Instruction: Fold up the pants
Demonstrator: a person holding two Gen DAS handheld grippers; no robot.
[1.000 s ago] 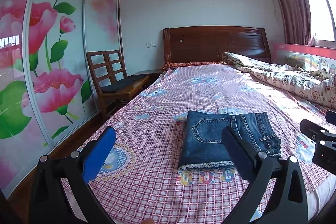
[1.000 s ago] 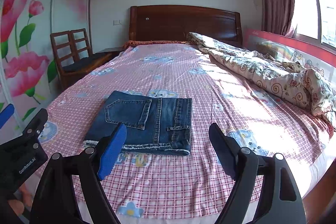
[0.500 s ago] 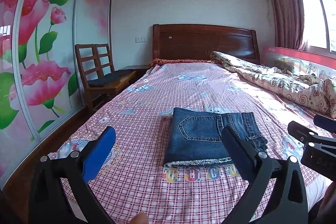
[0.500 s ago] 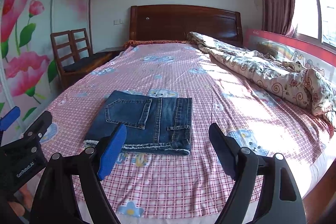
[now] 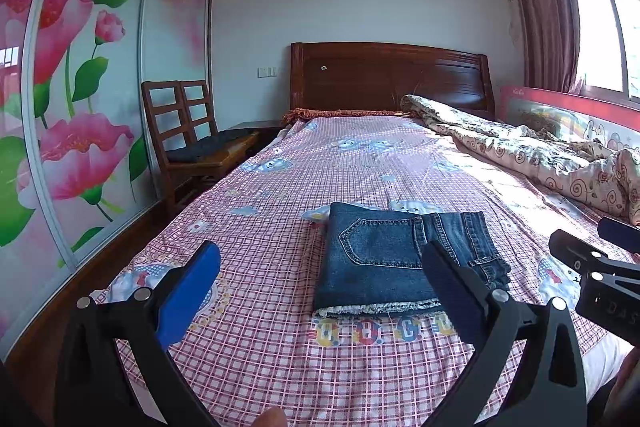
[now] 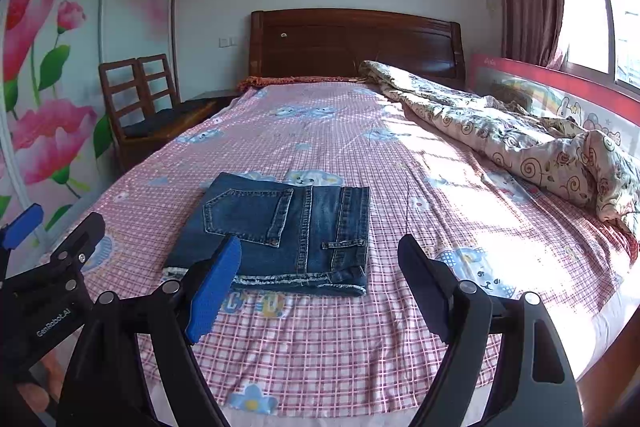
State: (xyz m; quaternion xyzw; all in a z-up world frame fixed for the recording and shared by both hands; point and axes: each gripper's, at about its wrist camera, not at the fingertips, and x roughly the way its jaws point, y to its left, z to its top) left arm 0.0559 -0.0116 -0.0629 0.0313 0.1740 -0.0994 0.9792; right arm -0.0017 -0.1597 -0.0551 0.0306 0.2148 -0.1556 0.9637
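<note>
Your pants (image 5: pixel 404 261) look pretty much done: they're a compact denim rectangle lying flat on the bed (image 5: pixel 360 163), back pocket facing up, frayed hem edge facing you. Seen from the left gripper (image 5: pixel 320 291), they sit just ahead and a bit to the right, partly behind its right finger. From the right gripper (image 6: pixel 320 279), they're ahead and to the left, with the blue pad overlapping the near left corner of the stack in the picture. I can't tell for sure that it's clear of the cloth, but it looks like it's hovering above.

Both grippers are spread wide and holding nothing. Each one also pokes into the edge of the other's view, so your hands are close together at the foot of the bed.

Stuff that could bite you from here, just my guess:

- If you go in for one more fold, that stack is already thick. Denim is stiff, so another fold may spring back open or slide apart once you let go.
- Dropping a wide-open finger onto the near edge could snag the frayed hem and drag the top layer off square.
- The checked sheet (image 6: pixel 360 347) already has some wrinkles near you. Pinch too deep and you'll grab sheet along with denim and pull the whole pile.
- With the two grippers this near each other, a quick move inward could knock them together.

The rumpled quilt (image 6: pixel 520 131) is well off to the right, so no trouble there.
</note>
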